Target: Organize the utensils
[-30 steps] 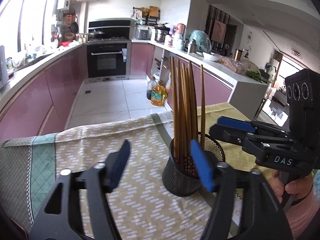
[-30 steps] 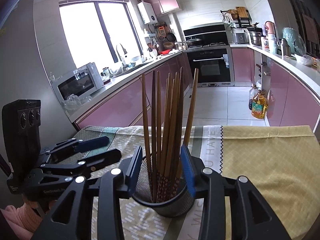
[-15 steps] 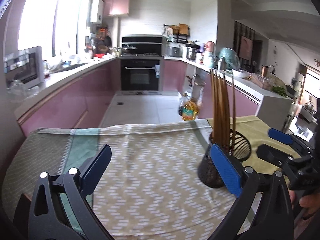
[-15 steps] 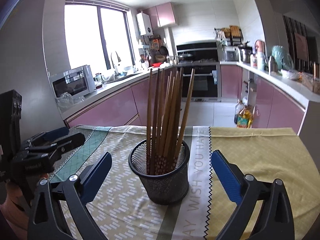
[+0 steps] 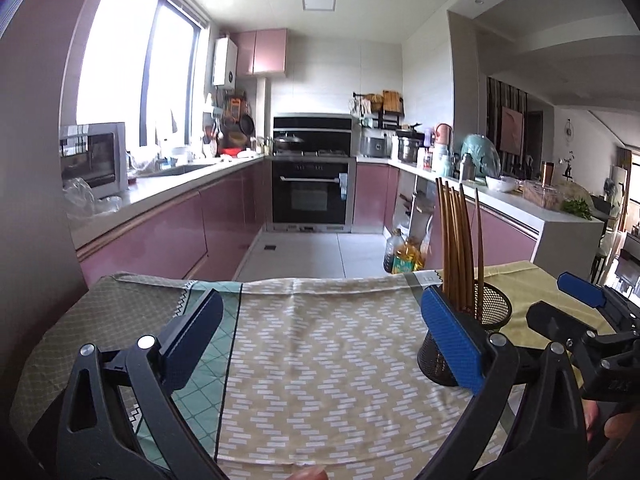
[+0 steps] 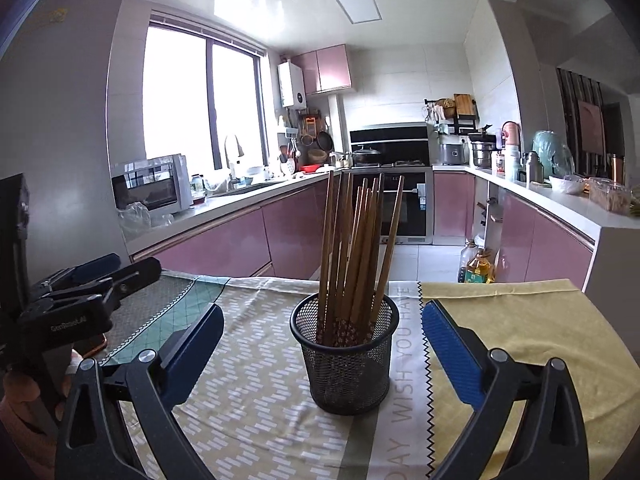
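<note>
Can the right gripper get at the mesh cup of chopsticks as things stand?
Probably yes. The right gripper is open, with the mesh cup upright straight ahead of it on the tablecloth. Nothing lies between; the left gripper sits off to the side.

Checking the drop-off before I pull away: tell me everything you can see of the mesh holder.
The mesh holder is a round black wire-mesh cup, standing upright on the patterned tablecloth. A bundle of brown wooden chopsticks stands in it, fanning outward above the rim, patterned ends down. Neither gripper touches it.
</note>
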Available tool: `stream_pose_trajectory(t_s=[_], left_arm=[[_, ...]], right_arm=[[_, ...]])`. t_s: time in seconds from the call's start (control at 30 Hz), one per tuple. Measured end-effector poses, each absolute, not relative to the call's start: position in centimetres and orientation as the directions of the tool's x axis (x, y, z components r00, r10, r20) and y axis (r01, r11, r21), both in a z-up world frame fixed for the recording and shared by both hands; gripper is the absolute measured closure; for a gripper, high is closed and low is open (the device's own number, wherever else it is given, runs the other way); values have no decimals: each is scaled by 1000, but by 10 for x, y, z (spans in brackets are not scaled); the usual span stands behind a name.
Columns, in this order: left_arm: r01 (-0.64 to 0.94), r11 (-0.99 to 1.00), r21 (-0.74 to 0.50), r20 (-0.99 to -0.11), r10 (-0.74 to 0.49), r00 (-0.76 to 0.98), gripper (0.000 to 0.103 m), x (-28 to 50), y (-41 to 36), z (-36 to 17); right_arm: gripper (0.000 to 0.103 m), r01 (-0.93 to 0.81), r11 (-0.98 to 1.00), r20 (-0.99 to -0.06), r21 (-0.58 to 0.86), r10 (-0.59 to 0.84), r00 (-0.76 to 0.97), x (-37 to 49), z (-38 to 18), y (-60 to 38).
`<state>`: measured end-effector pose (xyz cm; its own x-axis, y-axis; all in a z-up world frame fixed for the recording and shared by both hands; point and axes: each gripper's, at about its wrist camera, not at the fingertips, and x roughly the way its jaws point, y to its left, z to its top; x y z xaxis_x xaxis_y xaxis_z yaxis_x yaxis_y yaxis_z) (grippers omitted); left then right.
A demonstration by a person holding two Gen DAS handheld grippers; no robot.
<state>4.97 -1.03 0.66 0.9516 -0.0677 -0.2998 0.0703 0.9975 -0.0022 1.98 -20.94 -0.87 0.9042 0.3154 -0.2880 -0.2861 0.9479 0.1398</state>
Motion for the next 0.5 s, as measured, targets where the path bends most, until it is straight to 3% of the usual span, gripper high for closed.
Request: stream_pose_trajectory(t_s=[0.5], left_arm=[[33, 999, -13, -253, -36, 967, 6, 22, -1, 8]], right_arm=[[7, -250, 960, -261, 123, 275, 925, -2, -9, -202]])
